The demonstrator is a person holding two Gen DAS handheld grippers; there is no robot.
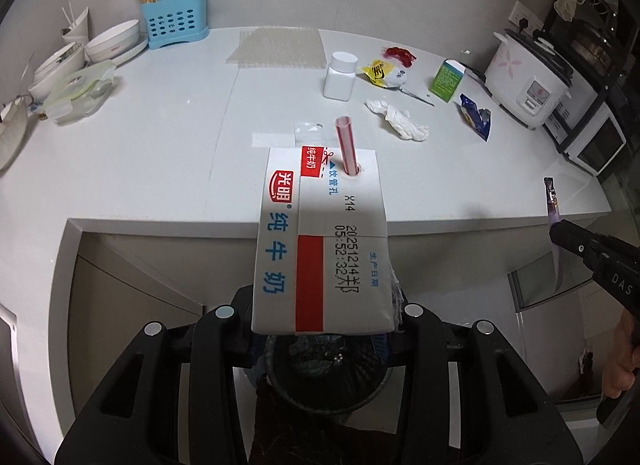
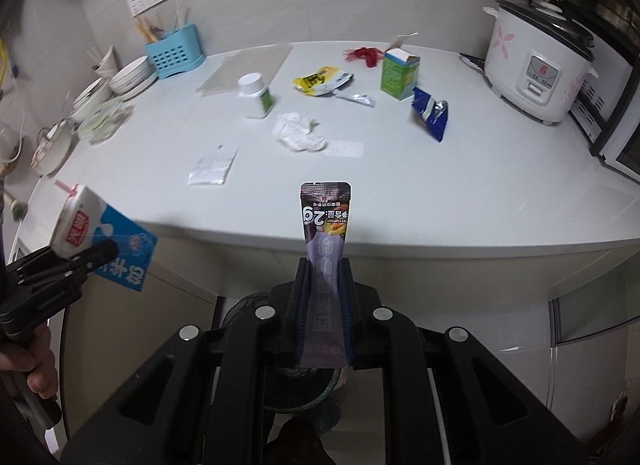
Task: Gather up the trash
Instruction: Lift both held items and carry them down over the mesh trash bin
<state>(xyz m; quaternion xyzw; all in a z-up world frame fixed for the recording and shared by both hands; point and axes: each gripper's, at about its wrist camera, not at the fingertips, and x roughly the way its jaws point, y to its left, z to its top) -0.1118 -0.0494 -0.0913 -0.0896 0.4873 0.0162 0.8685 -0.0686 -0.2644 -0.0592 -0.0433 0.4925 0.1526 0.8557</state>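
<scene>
My left gripper (image 1: 322, 307) is shut on a white milk carton (image 1: 320, 241) with a pink straw (image 1: 347, 147), held in front of the counter above a dark mesh trash bin (image 1: 328, 377). The carton also shows in the right wrist view (image 2: 100, 233). My right gripper (image 2: 323, 305) is shut on a purple snack sachet (image 2: 325, 249), also above the bin (image 2: 304, 377); the sachet shows at the right of the left wrist view (image 1: 554, 217). On the white counter (image 1: 160, 153) lie a crumpled tissue (image 2: 300, 131), a yellow wrapper (image 2: 322, 81), a blue wrapper (image 2: 432, 113), a red wrapper (image 2: 366, 55) and a clear packet (image 2: 214, 165).
A white pill bottle (image 2: 256, 95) and a green box (image 2: 398, 73) stand mid-counter. A rice cooker (image 2: 536, 65) and microwave (image 2: 616, 121) are at the right. Bowls (image 1: 112, 43) and a blue utensil holder (image 1: 176, 19) are at the back left. Bubble wrap (image 1: 276, 49) lies at the back.
</scene>
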